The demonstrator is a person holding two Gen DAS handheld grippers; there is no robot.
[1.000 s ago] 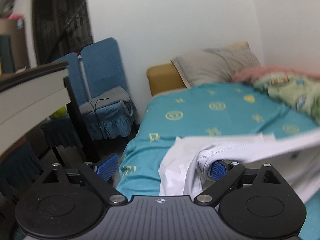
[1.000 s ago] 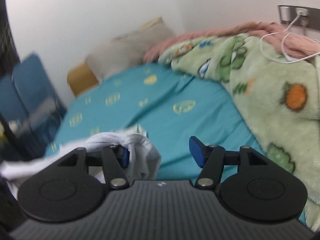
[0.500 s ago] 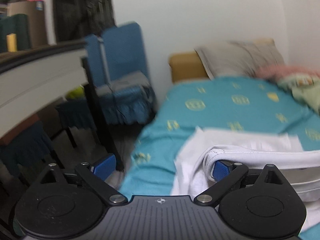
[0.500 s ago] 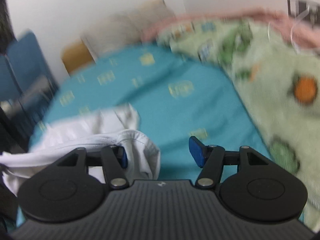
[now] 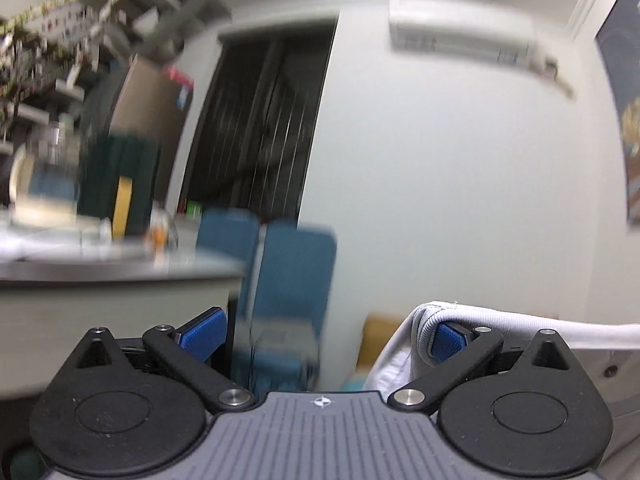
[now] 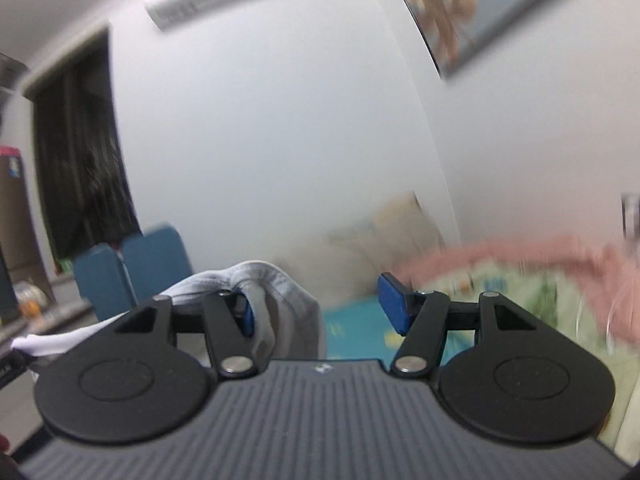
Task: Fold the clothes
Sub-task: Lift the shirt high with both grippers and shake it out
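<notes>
A white garment (image 5: 404,344) with a ribbed hem hangs over the right finger of my left gripper (image 5: 324,336), whose jaws stand wide open. The cloth stretches off to the right edge of the left wrist view. In the right wrist view the same white garment (image 6: 288,292) is draped over the left finger of my right gripper (image 6: 320,308), also wide open, and trails away to the left. Nothing sits between the pads of either gripper. Both views are raised and blurred.
Blue chairs (image 5: 292,276) stand straight ahead of the left gripper, beside a grey desk (image 5: 100,280) with clutter on it. A teal bed sheet (image 6: 360,328), a green and pink blanket (image 6: 540,280) and a pillow (image 6: 384,228) lie beyond the right gripper.
Both grippers have swung upward, so the views now face the walls rather than the bed. The white garment has risen with them, still hooked over one finger of each.
</notes>
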